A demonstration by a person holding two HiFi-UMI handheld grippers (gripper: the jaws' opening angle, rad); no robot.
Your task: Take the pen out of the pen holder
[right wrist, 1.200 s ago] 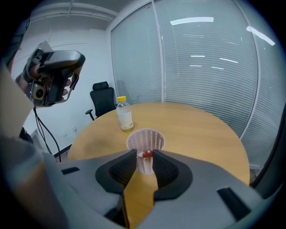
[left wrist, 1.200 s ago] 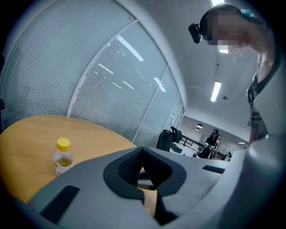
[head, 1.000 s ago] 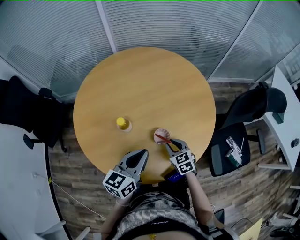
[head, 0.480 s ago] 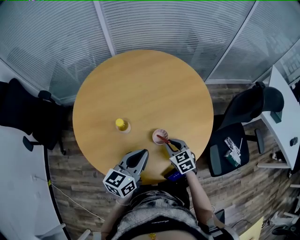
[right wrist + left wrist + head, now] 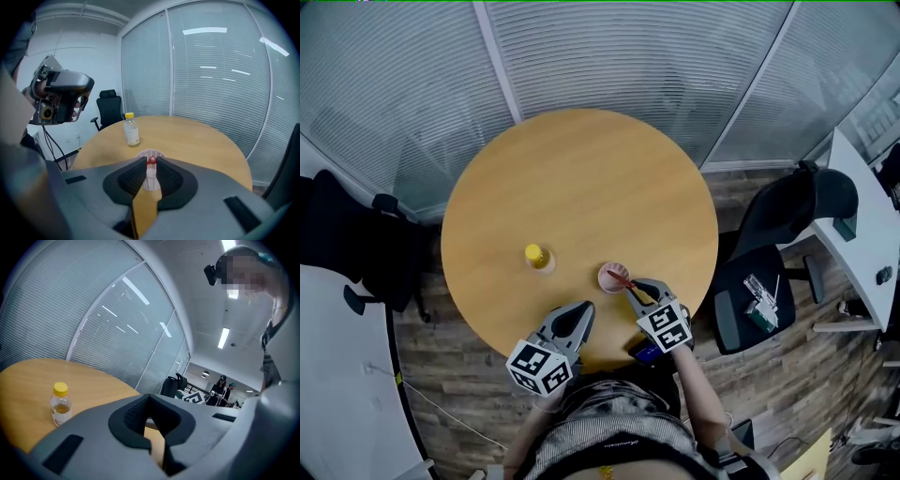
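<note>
At the pen holder (image 5: 606,273), my right fingers (image 5: 140,168), just closed, grip the probably light, slippery pen (image 5: 151,160) by its top; my left fingers (image 5: 136,412) are closed, empty.

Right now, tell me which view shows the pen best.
The head view: the red pen shows lengthwise, leaning out of the holder toward the right tool. The right gripper view shows only its red end, pinched between that tool's jaws, which have just been closing. The left gripper view misses it.

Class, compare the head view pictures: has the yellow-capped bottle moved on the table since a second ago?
No. The yellow-capped bottle stands as far left of the pen holder on the table as before; only the whole view has shifted.
</note>
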